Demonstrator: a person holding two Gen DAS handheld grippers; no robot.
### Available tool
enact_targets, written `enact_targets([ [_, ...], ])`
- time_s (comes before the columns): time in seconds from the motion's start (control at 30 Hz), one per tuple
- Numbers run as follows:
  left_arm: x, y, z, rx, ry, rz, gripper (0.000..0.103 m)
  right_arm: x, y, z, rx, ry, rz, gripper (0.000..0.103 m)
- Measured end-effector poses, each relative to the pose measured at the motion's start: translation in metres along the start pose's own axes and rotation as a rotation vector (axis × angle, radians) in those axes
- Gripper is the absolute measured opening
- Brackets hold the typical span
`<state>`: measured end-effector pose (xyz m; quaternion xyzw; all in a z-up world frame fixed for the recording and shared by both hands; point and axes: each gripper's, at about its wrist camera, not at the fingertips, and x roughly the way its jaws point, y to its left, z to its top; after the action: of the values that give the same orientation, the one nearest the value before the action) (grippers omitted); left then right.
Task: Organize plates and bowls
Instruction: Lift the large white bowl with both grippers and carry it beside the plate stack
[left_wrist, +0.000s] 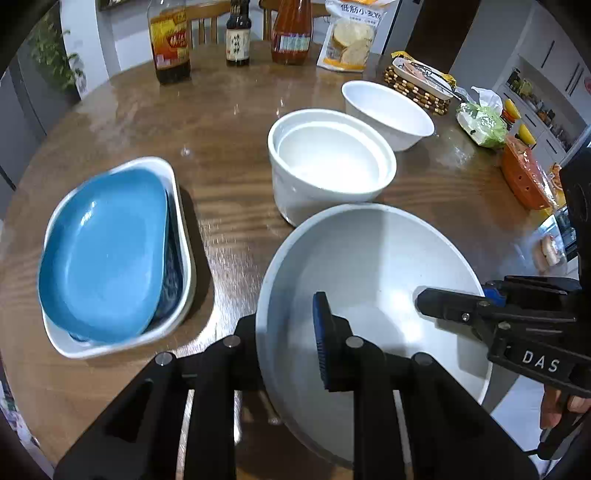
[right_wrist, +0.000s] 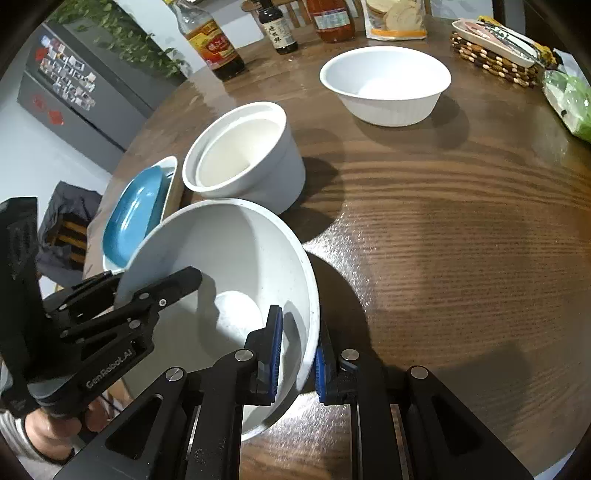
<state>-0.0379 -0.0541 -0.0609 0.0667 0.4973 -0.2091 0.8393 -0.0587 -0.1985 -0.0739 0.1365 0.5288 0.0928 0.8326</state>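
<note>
I hold a large pale grey bowl (left_wrist: 369, 258) (right_wrist: 229, 251) by its rim from both sides, low over the wooden table (right_wrist: 443, 229). My left gripper (left_wrist: 284, 317) (right_wrist: 155, 275) is shut on the bowl's left rim, one finger inside and one outside. On the opposite rim my right gripper (right_wrist: 299, 332) (left_wrist: 454, 291) is shut, with its blue pads (right_wrist: 275, 350) pressing the wall. Two nested white deep bowls (left_wrist: 328, 162) (right_wrist: 243, 147) stand just behind. A ribbed white bowl (left_wrist: 388, 110) (right_wrist: 384, 81) is farther back. A blue plate (left_wrist: 103, 251) (right_wrist: 136, 214) lies in a white dish (left_wrist: 181, 206) at the left.
Sauce bottles (left_wrist: 170, 40) and a flour bag (left_wrist: 351, 33) line the table's far edge. A beaded trivet (left_wrist: 417, 88) with a small dish, a bag of greens (left_wrist: 480, 122) and an orange package (left_wrist: 524, 177) sit at the right. Bare wood spreads right of the bowl in the right wrist view.
</note>
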Motion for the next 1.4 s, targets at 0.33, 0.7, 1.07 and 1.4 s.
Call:
enact_targets([
  [0.33, 0.009, 0.002, 0.018, 0.004, -0.045, 0.020, 0.021, 0.001, 0.004, 0.011, -0.014, -0.055, -0.029, 0.017],
  [0.7, 0.007, 0.003, 0.024, 0.008, -0.072, 0.019, 0.022, -0.006, 0.004, 0.012, -0.042, -0.106, -0.027, 0.017],
  [1.07, 0.008, 0.010, 0.015, 0.011, -0.055, 0.025, 0.024, -0.011, 0.002, 0.006, -0.034, -0.116, -0.020, 0.017],
  [1.4, 0.009, 0.008, 0.015, 0.021, -0.055, 0.020, 0.023, -0.002, 0.006, 0.007, -0.053, -0.084, -0.037, 0.017],
])
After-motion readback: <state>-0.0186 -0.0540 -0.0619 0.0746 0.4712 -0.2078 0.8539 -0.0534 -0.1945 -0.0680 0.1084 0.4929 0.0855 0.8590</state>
